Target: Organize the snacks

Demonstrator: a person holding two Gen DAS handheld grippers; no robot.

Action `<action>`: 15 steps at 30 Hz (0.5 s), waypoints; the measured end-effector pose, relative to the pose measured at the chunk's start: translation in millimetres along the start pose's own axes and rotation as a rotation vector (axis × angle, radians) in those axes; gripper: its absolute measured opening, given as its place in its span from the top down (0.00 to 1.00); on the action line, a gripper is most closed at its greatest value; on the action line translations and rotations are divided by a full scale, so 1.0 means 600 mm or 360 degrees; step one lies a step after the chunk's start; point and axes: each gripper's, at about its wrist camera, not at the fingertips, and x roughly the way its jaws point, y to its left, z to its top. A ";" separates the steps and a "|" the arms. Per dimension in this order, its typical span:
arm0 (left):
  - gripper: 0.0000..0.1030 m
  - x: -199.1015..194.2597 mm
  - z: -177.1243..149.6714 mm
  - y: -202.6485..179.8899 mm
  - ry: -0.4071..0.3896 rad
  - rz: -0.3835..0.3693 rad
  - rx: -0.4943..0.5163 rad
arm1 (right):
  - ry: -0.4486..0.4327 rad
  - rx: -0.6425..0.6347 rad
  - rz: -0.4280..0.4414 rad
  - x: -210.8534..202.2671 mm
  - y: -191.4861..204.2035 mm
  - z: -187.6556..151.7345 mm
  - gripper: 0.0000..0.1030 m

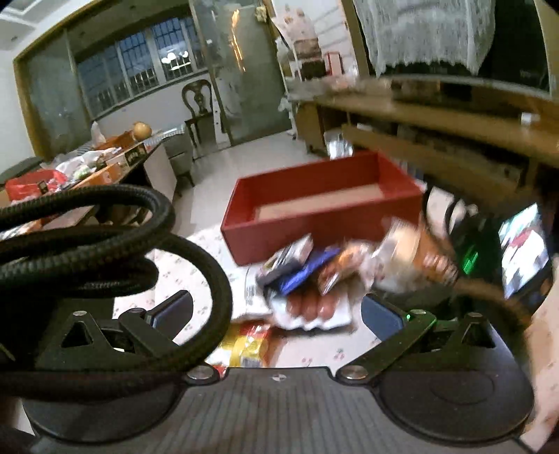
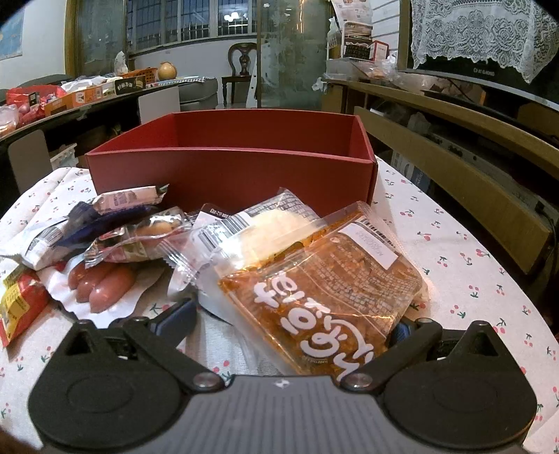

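Orange pack [image 2: 325,293] lies between the wide-open right gripper [image 2: 297,324] jaws, ungrasped, long axis toward the box [image 2: 230,167]; left gripper [image 1: 276,310] open, empty.

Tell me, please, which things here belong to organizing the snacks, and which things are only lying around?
For the job: red box, orange packet, sausage pack, blue wrapper, right gripper.

Lying about: black cable, chair, lace cloth, cluttered side table.
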 end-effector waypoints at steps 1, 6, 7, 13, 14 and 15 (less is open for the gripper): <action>0.00 -0.001 0.009 0.001 0.0006 -0.0033 -0.0024 | -0.0003 0.0001 0.0004 -0.001 -0.001 -0.001 0.00; 0.00 0.035 0.046 0.002 0.0130 -0.0185 -0.0104 | 0.0000 -0.0005 0.0013 -0.001 -0.003 -0.001 0.00; 0.00 0.053 0.053 0.001 0.0182 -0.0149 -0.0086 | -0.0001 -0.0006 0.0012 -0.001 -0.003 -0.001 0.00; 0.00 0.112 0.059 0.013 0.0322 -0.0182 -0.0172 | -0.0004 0.0022 0.0026 0.003 -0.011 -0.002 0.00; 0.00 0.117 0.059 0.016 0.0343 -0.0171 -0.0184 | -0.0001 -0.0002 0.0007 0.003 -0.006 -0.002 0.00; 0.00 0.123 0.057 0.016 0.0363 -0.0175 -0.0189 | -0.0001 -0.0007 0.0002 0.003 -0.005 -0.002 0.00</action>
